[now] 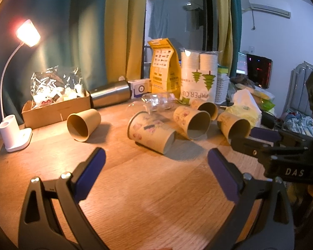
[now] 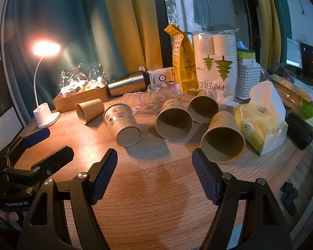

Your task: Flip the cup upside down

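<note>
Several brown paper cups lie on their sides on the wooden table (image 1: 148, 187). A printed cup (image 1: 151, 132) lies in the middle with its base towards me; it also shows in the right wrist view (image 2: 123, 125). A plain cup (image 1: 83, 124) lies to the left. Three more lie to the right (image 2: 174, 121), (image 2: 203, 109), (image 2: 223, 137). My left gripper (image 1: 156, 164) is open and empty, short of the printed cup. My right gripper (image 2: 154, 164) is open and empty, short of the cups; it also shows at the right of the left wrist view (image 1: 250, 137).
A lit desk lamp (image 1: 14, 133) stands at the left. A cardboard box (image 1: 56, 110), a steel flask (image 1: 110, 95), clear glass cups (image 1: 158, 102), a yellow bag (image 1: 164, 73), a paper cup pack (image 1: 198, 77) and a tissue pack (image 2: 260, 125) line the back and right.
</note>
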The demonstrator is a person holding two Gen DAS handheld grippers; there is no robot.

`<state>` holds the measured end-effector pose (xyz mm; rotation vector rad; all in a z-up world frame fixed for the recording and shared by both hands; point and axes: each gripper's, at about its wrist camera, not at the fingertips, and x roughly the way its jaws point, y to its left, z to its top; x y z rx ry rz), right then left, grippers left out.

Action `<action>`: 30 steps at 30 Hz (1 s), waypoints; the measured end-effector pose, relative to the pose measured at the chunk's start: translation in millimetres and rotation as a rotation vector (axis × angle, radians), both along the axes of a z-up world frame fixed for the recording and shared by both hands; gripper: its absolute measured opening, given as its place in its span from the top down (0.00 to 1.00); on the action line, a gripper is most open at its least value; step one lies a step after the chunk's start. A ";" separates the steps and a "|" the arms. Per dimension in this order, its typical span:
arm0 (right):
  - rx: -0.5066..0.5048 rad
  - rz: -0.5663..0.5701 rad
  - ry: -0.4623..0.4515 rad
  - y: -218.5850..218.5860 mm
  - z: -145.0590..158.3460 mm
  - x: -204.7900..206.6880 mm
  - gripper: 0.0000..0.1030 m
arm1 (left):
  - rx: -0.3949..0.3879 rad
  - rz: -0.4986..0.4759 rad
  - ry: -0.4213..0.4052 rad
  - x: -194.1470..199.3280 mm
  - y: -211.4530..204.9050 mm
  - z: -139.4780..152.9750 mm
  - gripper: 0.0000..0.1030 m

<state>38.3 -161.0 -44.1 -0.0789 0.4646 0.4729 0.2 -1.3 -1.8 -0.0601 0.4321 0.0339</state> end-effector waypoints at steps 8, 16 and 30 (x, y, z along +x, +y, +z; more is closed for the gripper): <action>0.001 0.000 0.000 0.7 -0.2 0.0 0.25 | 0.003 0.012 -0.005 0.0 1.4 1.0 0.04; 0.001 0.000 0.001 0.8 -0.6 0.3 0.25 | 0.005 0.014 -0.006 -0.3 1.0 1.5 0.04; 0.000 0.001 0.002 2.6 0.0 -2.1 0.25 | 0.005 0.013 -0.006 -0.5 0.7 1.3 0.04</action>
